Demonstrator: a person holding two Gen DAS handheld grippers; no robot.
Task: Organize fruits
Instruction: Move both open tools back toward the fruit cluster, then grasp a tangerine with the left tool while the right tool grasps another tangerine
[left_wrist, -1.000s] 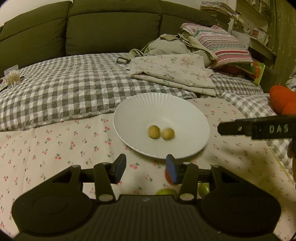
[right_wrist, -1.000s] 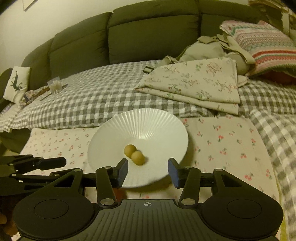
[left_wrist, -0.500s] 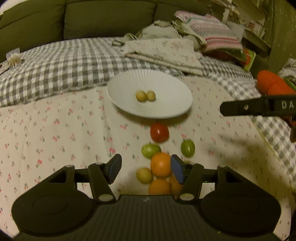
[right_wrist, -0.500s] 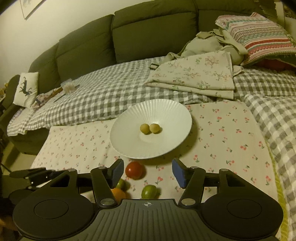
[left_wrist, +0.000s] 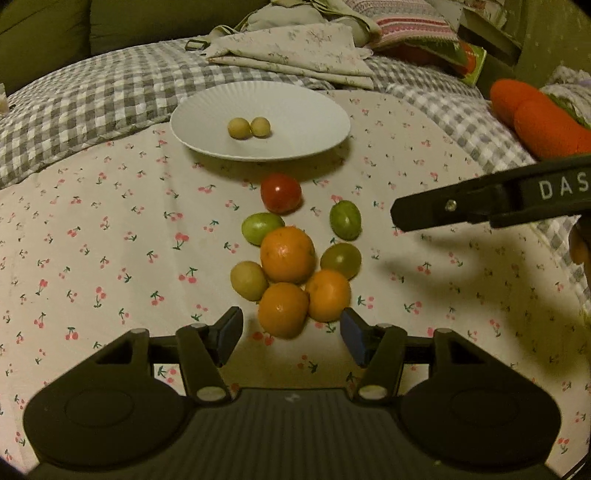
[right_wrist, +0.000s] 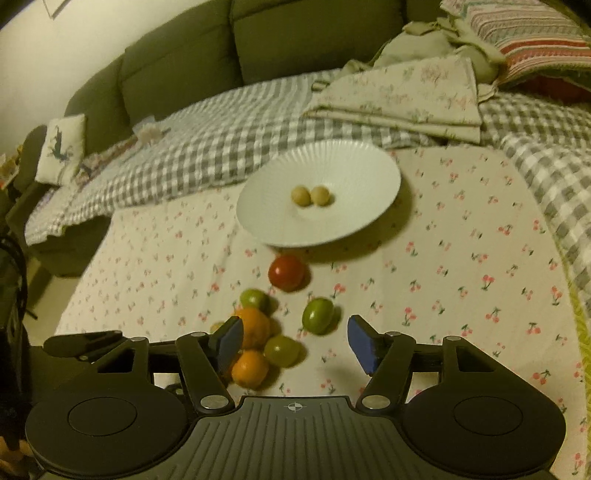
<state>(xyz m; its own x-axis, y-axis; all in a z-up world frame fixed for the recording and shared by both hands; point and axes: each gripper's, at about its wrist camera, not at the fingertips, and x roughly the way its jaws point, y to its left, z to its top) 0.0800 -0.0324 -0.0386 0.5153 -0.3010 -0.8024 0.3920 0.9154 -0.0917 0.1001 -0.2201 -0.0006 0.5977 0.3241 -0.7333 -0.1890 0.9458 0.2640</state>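
A white ribbed plate (left_wrist: 295, 107) (right_wrist: 354, 173) holds two small yellow fruits (left_wrist: 249, 127) (right_wrist: 310, 195). In front of it on the cherry-print cloth lies a cluster: a red tomato (left_wrist: 280, 192) (right_wrist: 287, 272), green fruits (left_wrist: 345, 220) (right_wrist: 317, 316), three oranges (left_wrist: 287, 254) (right_wrist: 252, 326) and a yellow fruit (left_wrist: 249, 280). My left gripper (left_wrist: 291, 334) is open and empty, just short of the nearest orange (left_wrist: 283, 309). My right gripper (right_wrist: 295, 345) is open and empty, above the cluster's right side; its finger (left_wrist: 480, 206) shows in the left wrist view.
The cherry-print cloth (left_wrist: 92, 240) covers a bed with a grey checked blanket (left_wrist: 85, 96). Folded floral fabric (left_wrist: 295, 51) and a striped pillow (right_wrist: 517, 40) lie behind the plate. An orange plush (left_wrist: 535, 118) lies at the right. A green sofa (right_wrist: 258, 48) stands behind.
Both grippers have pulled back and tilted down from the plate, so the fruit cluster on the cloth has come into view. Both stay open and empty.
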